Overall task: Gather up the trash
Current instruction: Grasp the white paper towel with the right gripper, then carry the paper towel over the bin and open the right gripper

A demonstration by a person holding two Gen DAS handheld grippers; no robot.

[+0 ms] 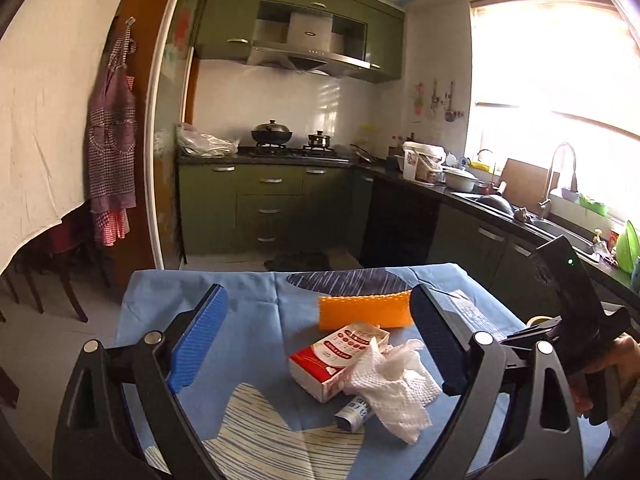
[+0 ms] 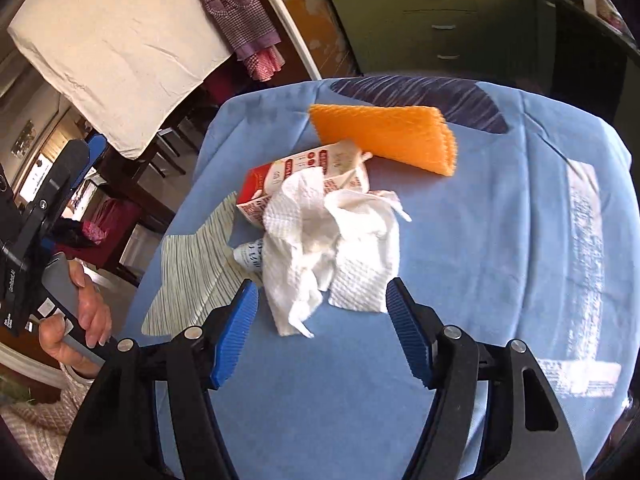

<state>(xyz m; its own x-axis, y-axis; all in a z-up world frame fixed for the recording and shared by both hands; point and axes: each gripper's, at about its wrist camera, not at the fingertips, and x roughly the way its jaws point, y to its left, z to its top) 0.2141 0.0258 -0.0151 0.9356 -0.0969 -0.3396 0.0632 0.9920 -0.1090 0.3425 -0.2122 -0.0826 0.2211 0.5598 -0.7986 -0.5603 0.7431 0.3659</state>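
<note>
Left wrist view: left gripper (image 1: 320, 336) jaws spread wide, nothing between the pads, hovering over a table with a blue cloth (image 1: 256, 312). Trash pile sits mid-table: crumpled white paper towel (image 1: 394, 384) draped over a red-and-white carton (image 1: 336, 356), a small white tube (image 1: 354, 412) poking out underneath, an orange textured pad (image 1: 366, 310) just behind the carton. Only this view shows the kitchen beyond: green cabinets (image 1: 264, 200), range hood, pots on the stove, sink and bright window at right, checked apron (image 1: 112, 152) hanging at left. The right gripper's body and the hand holding it show at its right edge.

Right wrist view: looks steeply down on the same pile. Right gripper (image 2: 322, 308) jaws released, empty, tips just short of the paper towel's near edge, not touching it. Only here: the left hand (image 2: 80, 320) gripping its tool at far left, a patterned sleeve, a white cloth over furniture behind.
</note>
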